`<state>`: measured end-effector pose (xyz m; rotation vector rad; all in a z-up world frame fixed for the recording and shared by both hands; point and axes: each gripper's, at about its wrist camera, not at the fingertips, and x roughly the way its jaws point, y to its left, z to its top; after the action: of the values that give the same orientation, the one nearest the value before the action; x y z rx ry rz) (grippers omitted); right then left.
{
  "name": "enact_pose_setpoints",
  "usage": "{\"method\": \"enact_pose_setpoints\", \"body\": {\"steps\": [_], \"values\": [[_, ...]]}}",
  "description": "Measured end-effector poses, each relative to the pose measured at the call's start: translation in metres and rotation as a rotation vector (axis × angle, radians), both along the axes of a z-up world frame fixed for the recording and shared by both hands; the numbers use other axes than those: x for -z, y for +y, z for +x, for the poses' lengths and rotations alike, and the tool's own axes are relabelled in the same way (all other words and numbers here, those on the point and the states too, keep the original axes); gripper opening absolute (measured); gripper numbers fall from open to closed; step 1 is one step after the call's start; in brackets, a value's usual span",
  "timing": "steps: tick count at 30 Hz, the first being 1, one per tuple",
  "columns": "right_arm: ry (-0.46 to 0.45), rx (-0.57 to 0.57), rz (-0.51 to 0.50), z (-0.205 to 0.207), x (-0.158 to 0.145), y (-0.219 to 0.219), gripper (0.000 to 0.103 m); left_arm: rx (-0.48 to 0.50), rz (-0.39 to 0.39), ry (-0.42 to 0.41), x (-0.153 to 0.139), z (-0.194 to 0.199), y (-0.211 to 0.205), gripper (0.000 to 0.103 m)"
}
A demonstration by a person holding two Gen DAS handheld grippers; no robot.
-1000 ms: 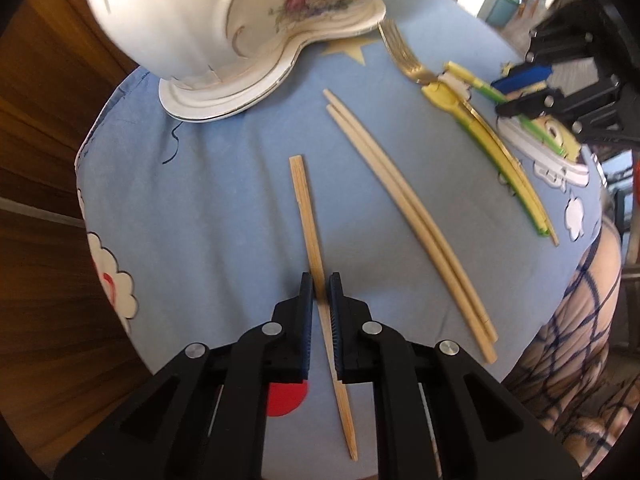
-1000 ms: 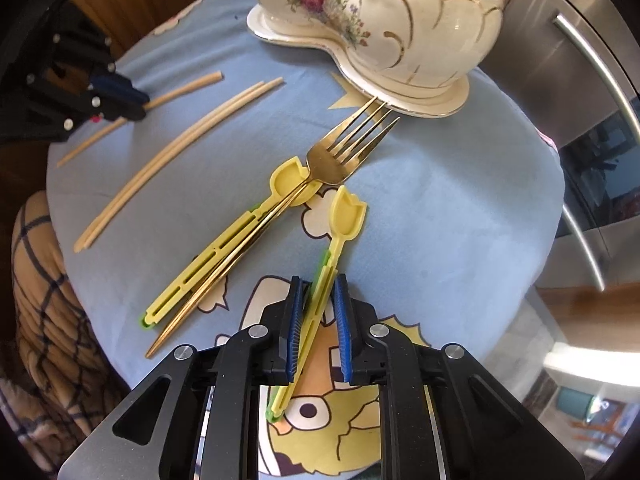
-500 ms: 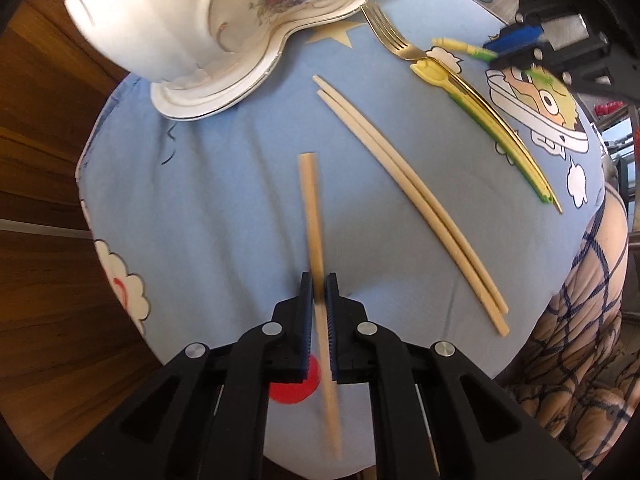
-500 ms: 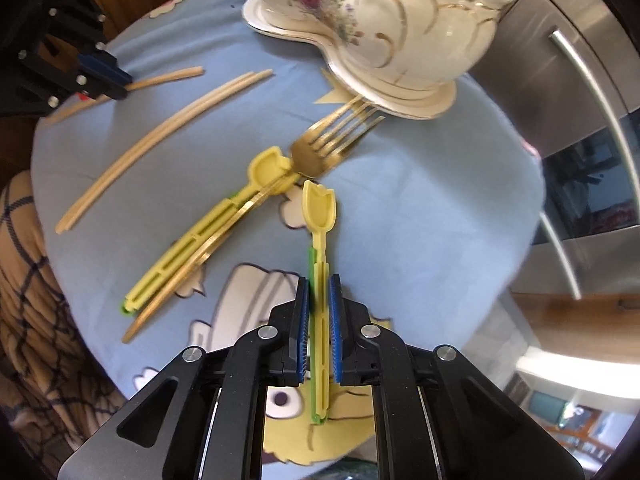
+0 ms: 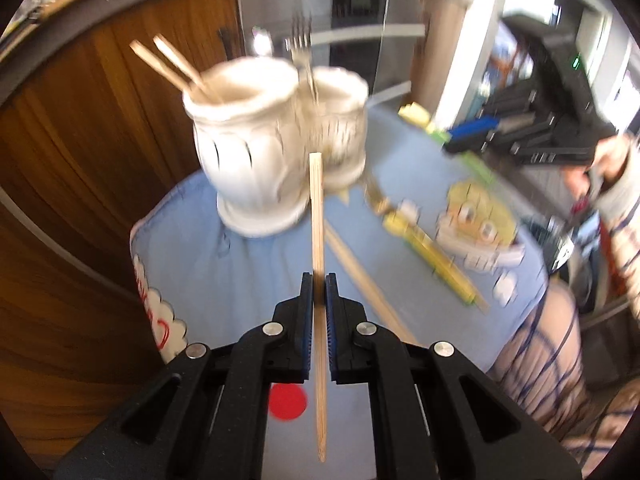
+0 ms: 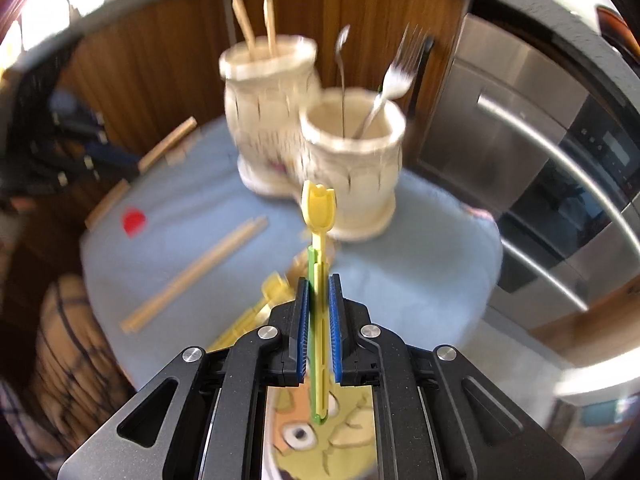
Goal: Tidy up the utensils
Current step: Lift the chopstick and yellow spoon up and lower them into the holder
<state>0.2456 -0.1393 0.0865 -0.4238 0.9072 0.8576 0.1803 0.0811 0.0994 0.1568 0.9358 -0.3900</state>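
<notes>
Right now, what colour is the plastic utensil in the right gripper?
Yellow with a green strip along its handle; the plastic utensil shows best in the right wrist view.

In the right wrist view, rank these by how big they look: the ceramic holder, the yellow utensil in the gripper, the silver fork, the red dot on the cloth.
Largest to smallest as seen:
1. Ceramic holder
2. Yellow utensil, though it sits nearest the camera, so it looks bigger than it is
3. Silver fork
4. Red dot

holder (image 6: 352, 168) ahead (cutlery inside), chopsticks (image 6: 196, 276) left
</notes>
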Motion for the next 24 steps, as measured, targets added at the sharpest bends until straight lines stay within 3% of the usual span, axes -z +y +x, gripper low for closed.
{"method": "enact_pose_setpoints", "body": {"steps": [6,10,18,24], "values": [[0.006,0.064,0.287,0.007,-0.018,-0.012,0.011,-0.044,-0.190,-0.187,-0.015,-0.007,0.001,0.006],[-0.006,0.120,0.421,0.015,-0.017,-0.014,0.011,-0.137,-0.295,-0.333,-0.028,-0.004,0.009,0.006],[-0.081,0.228,0.666,0.026,-0.024,-0.015,0.011,-0.283,-0.364,-0.609,-0.054,-0.002,0.015,0.006],[-0.144,0.282,0.790,0.038,-0.025,-0.004,0.011,-0.351,-0.403,-0.759,-0.063,0.003,0.018,0.006]]}}
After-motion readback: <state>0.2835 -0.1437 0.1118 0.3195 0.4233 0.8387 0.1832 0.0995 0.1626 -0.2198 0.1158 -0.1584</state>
